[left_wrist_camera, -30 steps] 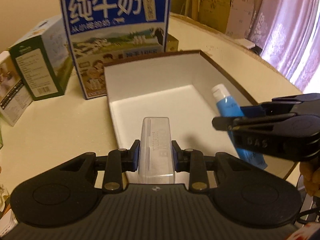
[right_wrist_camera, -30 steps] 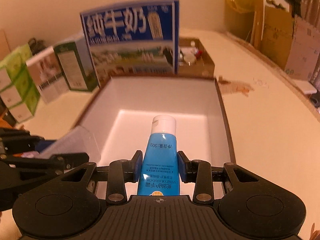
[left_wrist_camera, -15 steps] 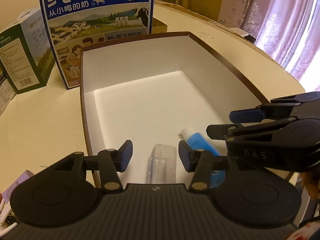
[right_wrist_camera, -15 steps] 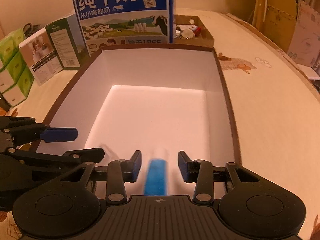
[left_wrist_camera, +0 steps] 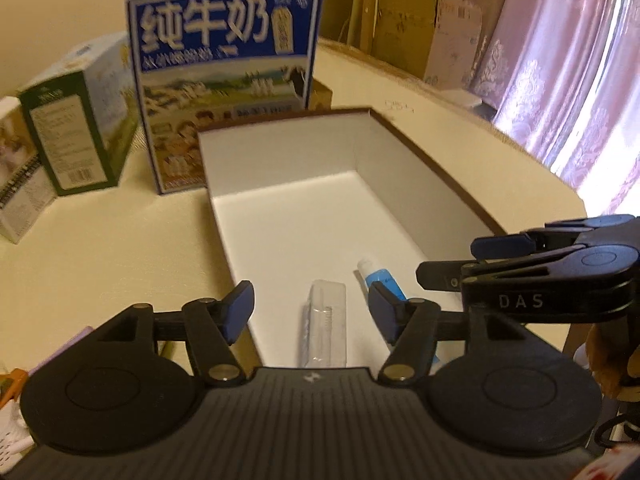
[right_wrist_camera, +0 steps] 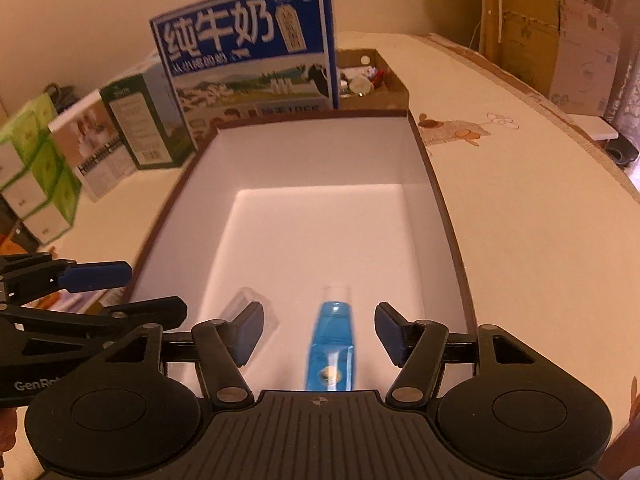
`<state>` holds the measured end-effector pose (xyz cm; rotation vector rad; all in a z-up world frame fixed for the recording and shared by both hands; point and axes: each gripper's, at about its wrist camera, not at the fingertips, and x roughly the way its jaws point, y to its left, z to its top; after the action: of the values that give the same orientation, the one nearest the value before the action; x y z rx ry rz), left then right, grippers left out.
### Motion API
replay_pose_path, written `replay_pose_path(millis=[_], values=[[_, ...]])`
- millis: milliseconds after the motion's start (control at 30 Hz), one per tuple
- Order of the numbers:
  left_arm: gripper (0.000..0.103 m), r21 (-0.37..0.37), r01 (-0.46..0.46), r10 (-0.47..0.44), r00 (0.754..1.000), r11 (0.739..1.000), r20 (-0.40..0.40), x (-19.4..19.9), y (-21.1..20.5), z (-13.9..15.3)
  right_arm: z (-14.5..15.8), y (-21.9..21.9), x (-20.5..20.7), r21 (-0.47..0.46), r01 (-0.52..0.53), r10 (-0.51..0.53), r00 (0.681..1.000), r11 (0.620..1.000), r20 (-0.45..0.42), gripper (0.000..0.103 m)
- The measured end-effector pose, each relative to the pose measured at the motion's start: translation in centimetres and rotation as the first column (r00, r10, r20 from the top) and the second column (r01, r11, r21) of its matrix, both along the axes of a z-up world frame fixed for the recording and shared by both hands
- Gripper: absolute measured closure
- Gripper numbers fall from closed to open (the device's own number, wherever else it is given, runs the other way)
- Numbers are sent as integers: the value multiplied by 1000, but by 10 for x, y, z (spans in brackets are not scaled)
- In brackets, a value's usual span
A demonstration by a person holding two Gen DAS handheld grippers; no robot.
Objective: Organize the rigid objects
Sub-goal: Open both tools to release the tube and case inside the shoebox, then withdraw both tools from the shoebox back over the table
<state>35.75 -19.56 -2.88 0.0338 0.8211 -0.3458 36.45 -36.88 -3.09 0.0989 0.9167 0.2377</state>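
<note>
Tube (right_wrist_camera: 332, 344) and clear case (left_wrist_camera: 325, 326) lie lengthwise in white box (left_wrist_camera: 280, 152), cap far; left gripper (left_wrist_camera: 311, 312) and right gripper (right_wrist_camera: 320, 334) jaws opening, nothing gripped.

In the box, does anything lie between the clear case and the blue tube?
No. In the left wrist view the clear case and the blue tube lie side by side on the box floor, with only bare white floor between them.

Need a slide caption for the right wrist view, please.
Right gripper, jaws opening, above a blue tube lying in the white box.
</note>
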Motion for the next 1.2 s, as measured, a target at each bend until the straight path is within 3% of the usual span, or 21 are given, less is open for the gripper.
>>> replay_pose_path(millis=[167,567,933,1200], values=[[37,-9,-36,37,998,999,54,-27,24,25,22,13,-23,35,18,-19,999,999,36,43],[32,6,-157,155,980,988,124,-112,91,60,54,64,-91,114,-50,39,995,992,93,42],[23,29,-280,273,952,960,141,-186,141,68,55,112,-146,158,-169,156,984,973,88,42],[23,26,-378,373,921,925,116,-231,179,63,44,144,-169,195,-242,235,970,950,58,42]])
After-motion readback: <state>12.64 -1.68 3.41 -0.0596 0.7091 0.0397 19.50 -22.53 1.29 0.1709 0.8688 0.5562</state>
